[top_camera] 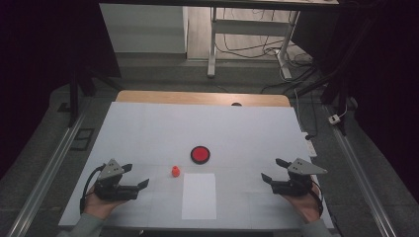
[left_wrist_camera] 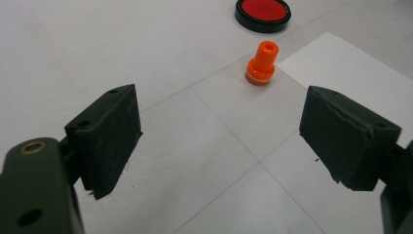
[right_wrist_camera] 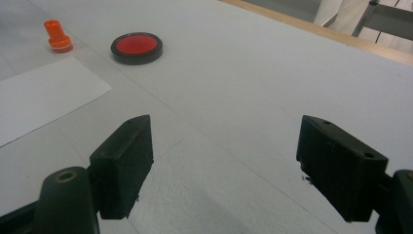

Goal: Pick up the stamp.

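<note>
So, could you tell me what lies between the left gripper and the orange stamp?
Nothing: in the left gripper view, bare table stretches from the open left gripper to the orange stamp. The high view agrees.

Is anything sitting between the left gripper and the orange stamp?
Nothing visible. The left gripper is open, and bare table lies between its fingers and the upright orange stamp. The red ink pad sits beyond the stamp.

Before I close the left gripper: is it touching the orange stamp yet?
Apart. In the left gripper view the orange stamp stands well beyond the open jaws of the left gripper, with bare table between them.
</note>
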Motion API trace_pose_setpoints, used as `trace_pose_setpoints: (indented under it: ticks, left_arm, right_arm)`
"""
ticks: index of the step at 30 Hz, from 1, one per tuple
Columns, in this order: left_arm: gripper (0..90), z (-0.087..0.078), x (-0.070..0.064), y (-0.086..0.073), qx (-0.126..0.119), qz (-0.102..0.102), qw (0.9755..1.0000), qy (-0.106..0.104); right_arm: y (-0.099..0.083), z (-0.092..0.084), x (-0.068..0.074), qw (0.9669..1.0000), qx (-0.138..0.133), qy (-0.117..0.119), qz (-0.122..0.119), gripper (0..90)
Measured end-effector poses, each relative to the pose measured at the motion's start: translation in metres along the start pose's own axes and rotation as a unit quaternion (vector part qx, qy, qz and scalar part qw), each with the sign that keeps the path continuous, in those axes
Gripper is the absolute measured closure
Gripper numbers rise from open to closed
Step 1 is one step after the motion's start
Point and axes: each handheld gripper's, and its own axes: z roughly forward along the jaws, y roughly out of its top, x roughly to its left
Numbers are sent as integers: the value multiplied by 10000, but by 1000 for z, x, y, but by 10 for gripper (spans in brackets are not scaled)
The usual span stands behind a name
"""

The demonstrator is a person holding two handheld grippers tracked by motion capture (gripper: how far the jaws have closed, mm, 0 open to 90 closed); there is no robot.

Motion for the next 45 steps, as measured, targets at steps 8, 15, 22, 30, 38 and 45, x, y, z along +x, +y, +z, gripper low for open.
trace_pose_setpoints:
  ticks: [8, 15, 22, 30, 38, 45]
  left_arm:
    - [159, -2, 0, 0, 47, 2, 10000, 50]
    - [158, -1, 0, 1, 66, -3, 10000, 53]
    - [159, -1, 1, 1, 82, 3, 9999, 89]
    - [162, -1, 1, 9, 81, 62, 9999, 69]
    - [170, 6, -9, 26, 147, 275, 9995, -97]
    - [174, 12, -15, 47, 226, 386, 9988, -200]
  right_arm:
    - [-1, -1, 0, 10000, -66, -42, 12, 219]
    - [-1, 0, 2, 10000, -38, -21, 8, 223]
    - [-2, 1, 2, 10000, -24, -12, 21, 229]
    - [-2, 1, 3, 10000, -15, -12, 13, 233]
    - [0, 0, 4, 10000, -40, -19, 43, 234]
    - [2, -2, 7, 9999, -106, -28, 23, 238]
